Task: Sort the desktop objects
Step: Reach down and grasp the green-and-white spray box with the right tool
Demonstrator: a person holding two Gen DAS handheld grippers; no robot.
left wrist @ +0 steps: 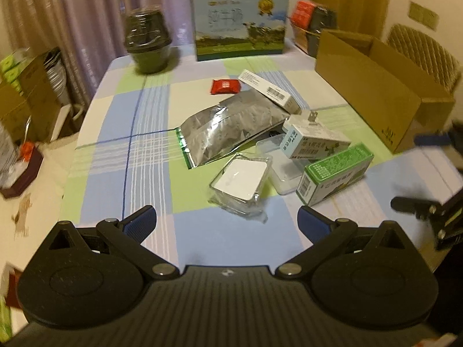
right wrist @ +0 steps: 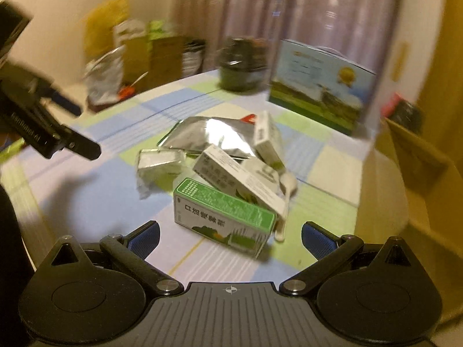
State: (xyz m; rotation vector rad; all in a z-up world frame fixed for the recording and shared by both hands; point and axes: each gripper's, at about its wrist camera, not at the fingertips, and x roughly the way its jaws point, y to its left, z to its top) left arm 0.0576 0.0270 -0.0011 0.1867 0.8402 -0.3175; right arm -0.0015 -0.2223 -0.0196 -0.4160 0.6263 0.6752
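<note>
A pile of small items lies on the checked tablecloth [left wrist: 144, 173]: a silver foil pouch [left wrist: 225, 127], a clear-wrapped white square box [left wrist: 243, 179], a green medicine box [left wrist: 335, 173], a white medicine box [left wrist: 315, 141], a long white box [left wrist: 269, 89] and a red packet [left wrist: 224, 86]. My left gripper [left wrist: 227, 221] is open and empty, just short of the wrapped white box. My right gripper [right wrist: 230, 235] is open and empty, with the green medicine box [right wrist: 222, 214] close in front of its fingers. The left gripper also shows in the right wrist view [right wrist: 75, 127].
An open cardboard box [left wrist: 376, 86] stands at the table's right side. A blue milk carton box [left wrist: 240, 26] and a dark wrapped bowl [left wrist: 147, 43] stand at the far edge. Red and dark packs [left wrist: 312, 20] sit behind the cardboard box. Clutter stands on the floor at left.
</note>
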